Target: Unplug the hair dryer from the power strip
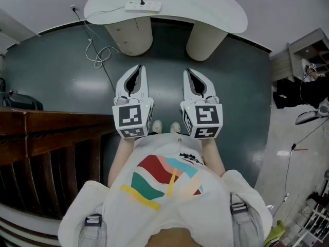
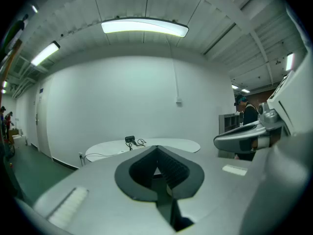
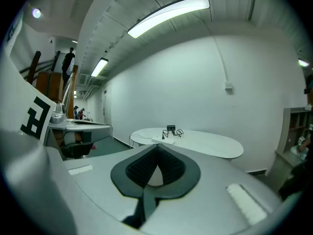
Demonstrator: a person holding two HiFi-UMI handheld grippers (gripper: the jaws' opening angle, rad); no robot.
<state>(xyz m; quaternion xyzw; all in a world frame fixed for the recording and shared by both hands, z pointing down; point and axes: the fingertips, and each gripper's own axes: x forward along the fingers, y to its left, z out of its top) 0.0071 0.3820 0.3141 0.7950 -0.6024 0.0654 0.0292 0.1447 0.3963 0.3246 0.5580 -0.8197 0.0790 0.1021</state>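
White power strip (image 1: 143, 6) lies on the left part of the far table (image 1: 216, 12), a black plug (image 1: 142, 1) in it and the small black hair dryer (image 3: 170, 128) just beyond. Nearer, over the dark green floor (image 1: 61, 71), the left tongs (image 1: 137, 68) are closed and empty. Beside them, the right tongs (image 1: 189, 72) are likewise closed on nothing.
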